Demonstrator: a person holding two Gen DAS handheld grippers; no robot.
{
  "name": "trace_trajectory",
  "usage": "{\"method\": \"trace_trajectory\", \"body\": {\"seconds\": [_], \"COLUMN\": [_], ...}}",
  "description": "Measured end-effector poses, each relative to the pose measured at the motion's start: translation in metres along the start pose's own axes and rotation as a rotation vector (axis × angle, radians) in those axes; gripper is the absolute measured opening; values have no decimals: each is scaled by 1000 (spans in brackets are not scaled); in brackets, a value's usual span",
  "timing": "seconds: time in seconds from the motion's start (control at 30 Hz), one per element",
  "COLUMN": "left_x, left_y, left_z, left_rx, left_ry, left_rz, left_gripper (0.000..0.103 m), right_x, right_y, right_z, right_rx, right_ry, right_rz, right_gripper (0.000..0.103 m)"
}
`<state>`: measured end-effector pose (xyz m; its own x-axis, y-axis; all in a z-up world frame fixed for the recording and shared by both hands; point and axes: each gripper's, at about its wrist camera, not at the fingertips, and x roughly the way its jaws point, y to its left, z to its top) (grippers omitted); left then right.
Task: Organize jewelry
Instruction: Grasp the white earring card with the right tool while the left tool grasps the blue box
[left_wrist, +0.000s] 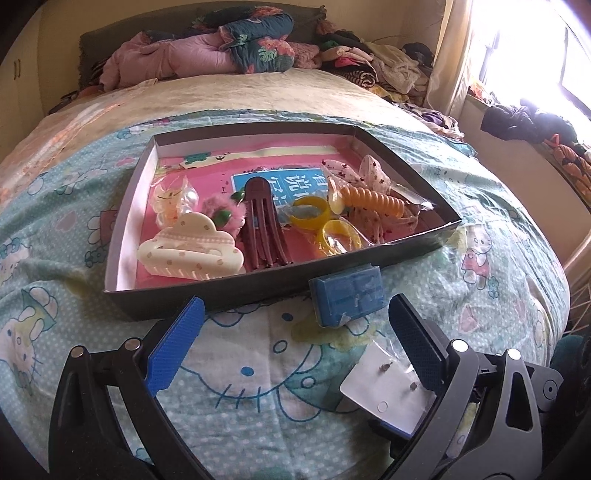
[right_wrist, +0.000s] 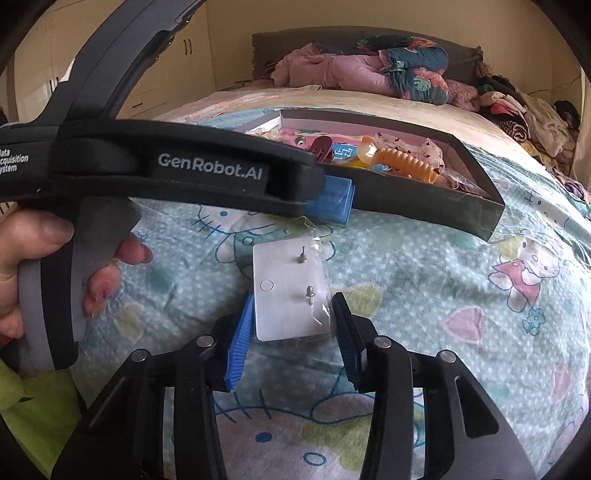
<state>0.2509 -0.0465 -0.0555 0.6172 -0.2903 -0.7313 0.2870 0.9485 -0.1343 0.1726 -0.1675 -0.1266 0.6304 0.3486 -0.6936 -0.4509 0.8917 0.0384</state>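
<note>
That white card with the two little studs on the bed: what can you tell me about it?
The white card is a small rectangle in a clear plastic sleeve, with a punched hole near one edge. Two small metal earring posts poke through it. It lies flat on the cartoon-print bedspread, just short of the small blue box. The right gripper has its blue pads on either side of the card; whether they press on it is hard to tell.

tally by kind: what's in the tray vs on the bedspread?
Tray:
Hair claw clips: 2 (cream, maroon)
Yellow rings: 2
Orange spiral hair tie: 1
Bedspread:
Blue box: 1
Earring card: 1
Total: 7; bagged tray items unclear.
</note>
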Motion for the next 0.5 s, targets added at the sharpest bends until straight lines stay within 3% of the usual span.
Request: {"method": "trace_trajectory", "body": {"seconds": [0.13, 0.33, 0.5], "left_x": [7, 22, 30], "left_y": [-6, -15, -24], "left_z": [3, 2, 1], "left_rx": [5, -6, -14], "left_ry": [15, 52, 71], "left_rz": [-18, -31, -5], "left_gripper": [89, 85, 69], "right_x": [-9, -26, -39], "right_y": [-9, -46, -70], "right_z": [-7, -14, -11], "right_rx": [-11, 107, 194], "right_ry": [22, 30, -11], "right_rz": [-53, -126, -148], "right_gripper": [40, 40, 40]}}
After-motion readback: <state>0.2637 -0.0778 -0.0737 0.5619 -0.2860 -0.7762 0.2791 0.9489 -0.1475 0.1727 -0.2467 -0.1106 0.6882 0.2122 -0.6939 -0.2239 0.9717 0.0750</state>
